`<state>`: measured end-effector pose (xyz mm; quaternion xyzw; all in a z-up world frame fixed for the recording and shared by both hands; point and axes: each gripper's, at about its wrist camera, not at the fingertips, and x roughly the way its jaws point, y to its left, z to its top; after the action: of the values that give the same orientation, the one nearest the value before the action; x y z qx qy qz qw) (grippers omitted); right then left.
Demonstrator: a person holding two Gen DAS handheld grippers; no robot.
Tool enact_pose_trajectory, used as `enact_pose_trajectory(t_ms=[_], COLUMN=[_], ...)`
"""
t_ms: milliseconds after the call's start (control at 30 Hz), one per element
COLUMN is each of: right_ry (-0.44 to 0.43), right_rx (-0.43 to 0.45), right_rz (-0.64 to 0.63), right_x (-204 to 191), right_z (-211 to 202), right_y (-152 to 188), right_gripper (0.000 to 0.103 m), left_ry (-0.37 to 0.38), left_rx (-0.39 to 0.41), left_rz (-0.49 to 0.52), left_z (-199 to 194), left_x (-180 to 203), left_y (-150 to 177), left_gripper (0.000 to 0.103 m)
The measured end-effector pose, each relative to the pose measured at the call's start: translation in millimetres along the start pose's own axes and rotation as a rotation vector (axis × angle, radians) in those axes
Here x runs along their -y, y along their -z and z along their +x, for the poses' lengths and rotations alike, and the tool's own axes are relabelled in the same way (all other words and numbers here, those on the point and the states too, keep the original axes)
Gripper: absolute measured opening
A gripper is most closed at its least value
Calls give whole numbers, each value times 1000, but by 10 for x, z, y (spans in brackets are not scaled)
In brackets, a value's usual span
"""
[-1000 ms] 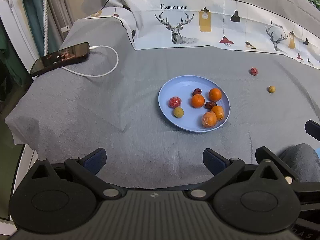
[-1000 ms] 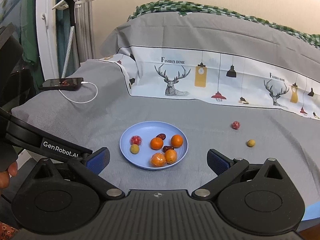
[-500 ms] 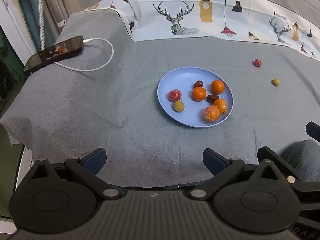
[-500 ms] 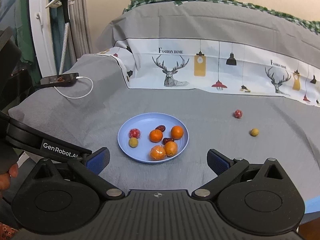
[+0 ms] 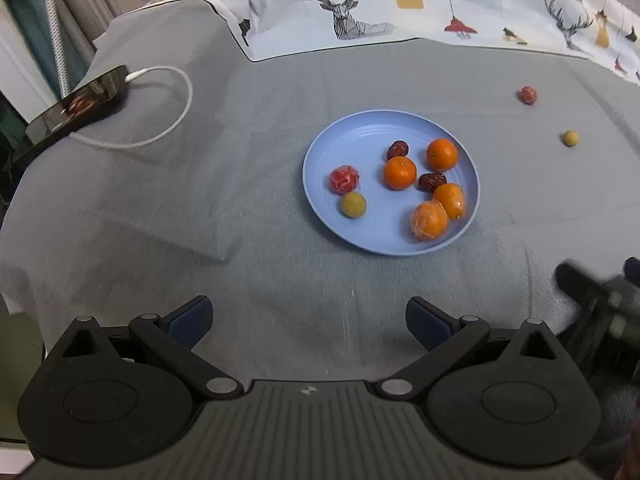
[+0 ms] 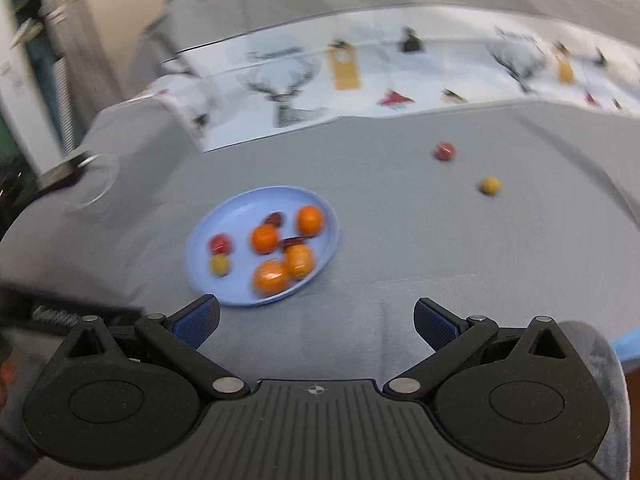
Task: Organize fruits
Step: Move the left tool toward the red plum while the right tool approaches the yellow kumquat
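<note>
2 loose fruits (image 5: 528,95) beyond plate (image 5: 320,160)

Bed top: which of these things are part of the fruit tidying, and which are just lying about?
Job:
blue plate with fruit on it
loose red fruit
loose yellow fruit

Lying about:
phone
white cable
deer-print cloth

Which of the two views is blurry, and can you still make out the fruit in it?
Right wrist view: motion-smeared, yet plate and oranges still read as blobs. Left wrist view: sharp, only the right hand-held gripper at its edge is blurred.
</note>
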<state>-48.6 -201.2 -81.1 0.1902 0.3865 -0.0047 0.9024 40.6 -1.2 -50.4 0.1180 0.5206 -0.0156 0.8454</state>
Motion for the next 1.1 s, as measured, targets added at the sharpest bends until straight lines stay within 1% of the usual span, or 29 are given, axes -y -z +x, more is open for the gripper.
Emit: enact_pose_trajectory(t_ms=[67,133,167,233,300,367,433,500,533,567,600,667,700,733,767,800,900,967,1100], right_ry=[67,162,198,277,367,455,494,502,516,548,588,686,715,714,717,737,750,755,748], right_rx=[23,54,75,86,103,113,93,84,85,99,134,140,148,154,159,157,162,166,170], right_rz=[56,105,126,170,193,203,231,246,228,186,158,229,285,336,353,344,346,343,350], right_x=[153,338,441,664,889,1101,1300,1462,1514,1544,1611,1773,1882,1974,2017,2030,2016,2012,2091], right_z=[179,422,553,883,1227,1563,1885,2141,2249,2318,2328,2304,2277,2247,2233,2235,2261,2286,2297], right_y=[-67,-177,-233,-365,-501,-627,-755,-826,-841,-838,-848,-871,-858,-843,-845,-846,-836,-839,-898], right_gripper=[102,102,102,102,102,102,102,102,102,102,102,102,102,102,102,102,102,102,102], left_ry=[-10,-14,-9,-2,-4,-23,-27,-9,0,17,38,85,110,141,168,194,238,265,264], left_rx=[-4,-3,-4,0,23,60,94,132,147,167,190,236,250,260,264,262,230,213,210], left_rz=[12,25,28,36,52,73,102,138,157,177,195,246,272,298,324,340,361,367,379], left_z=[69,141,174,249,318,402,505,636,712,794,871,1062,1172,1289,1409,1523,1798,1901,2011], left_x=[69,169,220,350,502,692,888,1149,1290,1443,1586,1907,2079,2252,2417,2568,2908,3029,3148], left_y=[-131,-307,-395,-611,-814,-1044,-1251,-1485,-1600,-1715,-1811,-2009,-2100,-2181,-2252,-2307,-2410,-2444,-2520], left_gripper=[103,103,103,103,103,103,103,103,103,103,103,103,103,103,103,103,103,103,103])
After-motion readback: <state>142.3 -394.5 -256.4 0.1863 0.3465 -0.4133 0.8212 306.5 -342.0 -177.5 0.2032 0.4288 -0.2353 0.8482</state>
